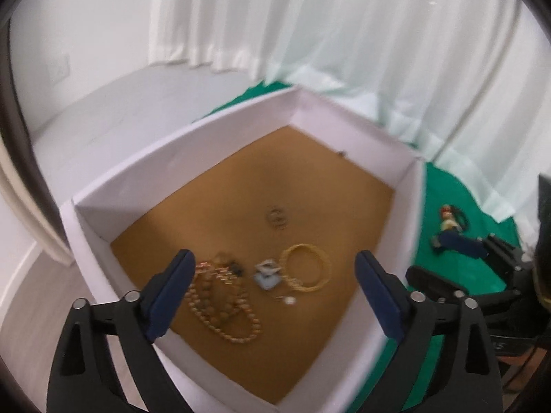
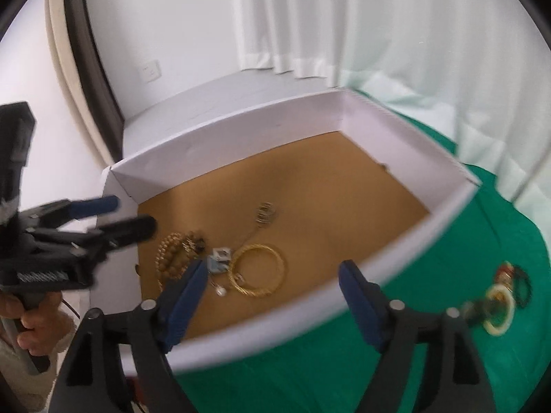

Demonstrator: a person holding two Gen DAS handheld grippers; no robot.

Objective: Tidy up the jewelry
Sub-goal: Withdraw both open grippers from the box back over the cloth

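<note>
A white box (image 1: 241, 120) with a brown floor holds the jewelry. Inside lie gold bangles (image 1: 304, 268), a beaded necklace (image 1: 220, 306), a small blue and silver piece (image 1: 267, 275), a pearl drop (image 1: 289, 299) and a cluster of small rings (image 1: 277, 218). My left gripper (image 1: 275, 265) hangs open above them, nothing between its fingers. In the right wrist view the same box (image 2: 241, 137) shows the bangles (image 2: 258, 270) and necklace (image 2: 172, 254). My right gripper (image 2: 273, 270) is open over the box's near wall, holding nothing. More bracelets (image 2: 499, 309) lie outside on the green cloth (image 2: 310, 361).
A hand (image 2: 31, 323) holds the left gripper (image 2: 134, 213) at the box's left corner. The right gripper (image 1: 425, 258) shows beside the box's right wall, near loose pieces (image 1: 447, 220) on the cloth. White curtains hang behind; a pale floor lies to the left.
</note>
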